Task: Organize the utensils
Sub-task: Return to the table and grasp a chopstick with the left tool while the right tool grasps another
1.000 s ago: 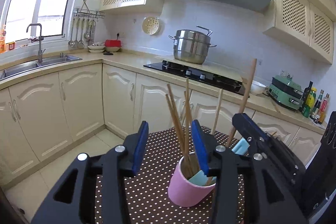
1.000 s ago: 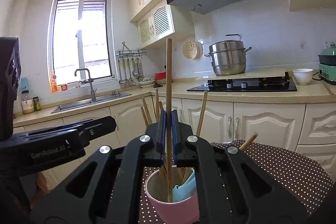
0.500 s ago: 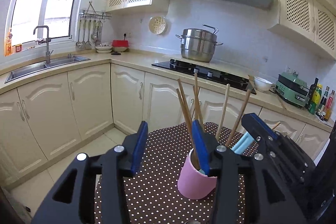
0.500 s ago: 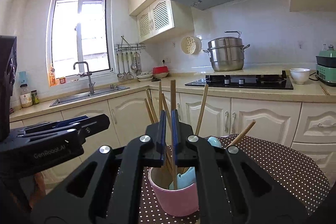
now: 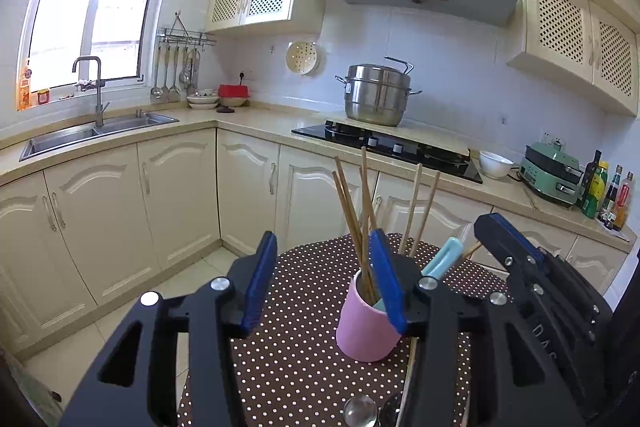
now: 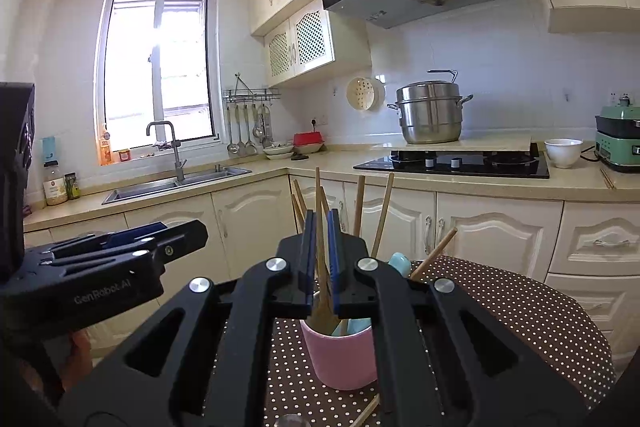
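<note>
Pink cup (image 6: 339, 359) of chopsticks near table edge (image 6: 592, 331), right claw (image 6: 321, 259) narrowed around one chopstick (image 6: 319, 203), left claw (image 5: 322, 279) wide.

Both grippers are black plastic with blue finger pads (image 5: 260, 283), silver screw heads (image 6: 275, 264) and triangular cut-outs; the left gripper (image 6: 120, 251) bears pale "GenRobot.AI" lettering (image 6: 102, 291).

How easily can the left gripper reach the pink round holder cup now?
Probably yes: the left gripper is open, and the pink round holder cup stands just ahead, slightly right. Upright wooden chopsticks could brush its right finger.
</note>
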